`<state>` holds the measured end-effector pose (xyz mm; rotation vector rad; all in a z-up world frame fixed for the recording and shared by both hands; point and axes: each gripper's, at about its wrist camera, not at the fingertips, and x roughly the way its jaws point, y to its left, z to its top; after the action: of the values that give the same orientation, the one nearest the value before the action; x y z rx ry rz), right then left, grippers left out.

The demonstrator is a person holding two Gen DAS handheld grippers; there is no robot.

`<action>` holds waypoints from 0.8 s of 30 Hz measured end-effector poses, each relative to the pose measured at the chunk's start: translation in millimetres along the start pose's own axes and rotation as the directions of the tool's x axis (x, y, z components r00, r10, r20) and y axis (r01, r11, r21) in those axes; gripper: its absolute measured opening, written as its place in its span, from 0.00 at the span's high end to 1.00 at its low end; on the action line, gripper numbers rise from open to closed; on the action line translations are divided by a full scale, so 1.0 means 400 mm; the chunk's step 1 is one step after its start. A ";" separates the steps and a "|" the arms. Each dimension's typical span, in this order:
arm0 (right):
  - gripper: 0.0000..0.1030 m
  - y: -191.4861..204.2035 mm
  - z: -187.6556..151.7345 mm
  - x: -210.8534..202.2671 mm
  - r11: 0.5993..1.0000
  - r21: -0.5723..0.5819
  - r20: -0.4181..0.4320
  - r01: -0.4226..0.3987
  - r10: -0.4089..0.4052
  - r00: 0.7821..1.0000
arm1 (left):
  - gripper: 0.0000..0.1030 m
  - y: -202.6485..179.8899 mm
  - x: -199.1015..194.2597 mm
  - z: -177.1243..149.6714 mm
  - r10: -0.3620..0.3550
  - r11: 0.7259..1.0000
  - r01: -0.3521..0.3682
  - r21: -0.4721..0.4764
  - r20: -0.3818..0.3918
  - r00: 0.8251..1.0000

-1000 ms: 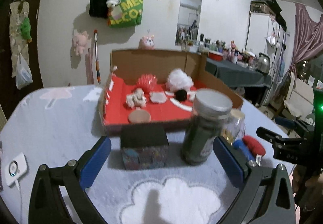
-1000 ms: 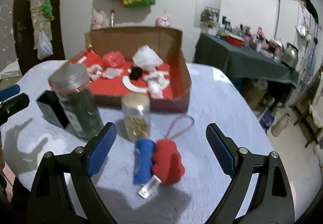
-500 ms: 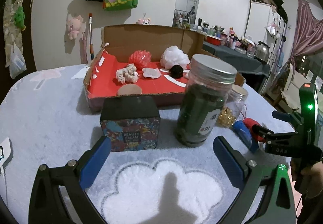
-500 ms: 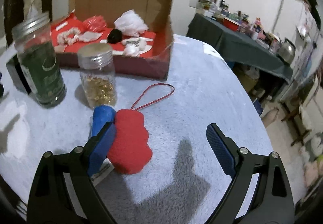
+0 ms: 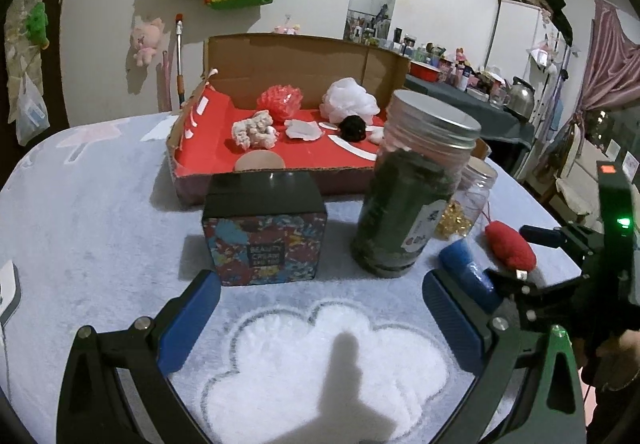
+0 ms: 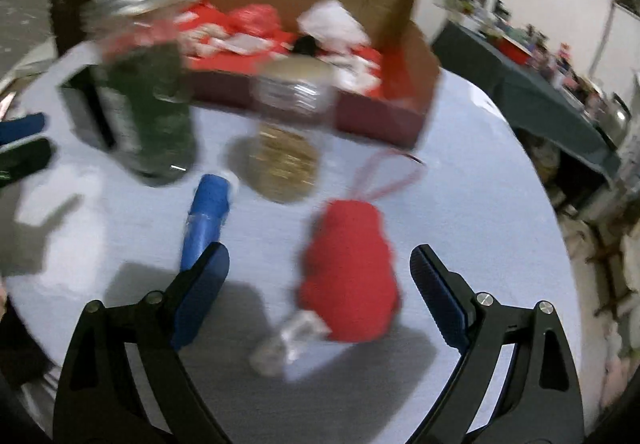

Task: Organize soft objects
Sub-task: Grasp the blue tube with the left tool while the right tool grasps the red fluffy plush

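Lowered right hand-held gripper [image 6: 320, 292] seemingly straddles red sponge [image 6: 348, 268].

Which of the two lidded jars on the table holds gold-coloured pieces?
The shorter clear jar, standing behind the taller jar with dark green contents and a silver lid, close to the red plush toy.
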<state>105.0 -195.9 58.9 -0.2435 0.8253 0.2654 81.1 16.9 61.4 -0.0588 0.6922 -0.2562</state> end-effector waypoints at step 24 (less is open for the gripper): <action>0.14 -0.150 -0.047 -0.016 0.987 0.029 0.075 -0.156 0.153 0.985 | 0.27 -0.232 0.143 -0.011 -0.039 0.997 0.050 0.052 -0.181 0.983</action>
<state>107.6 -258.9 57.9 -0.1361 0.7772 0.4025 101.0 -87.1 35.1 0.0026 0.8638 -0.3264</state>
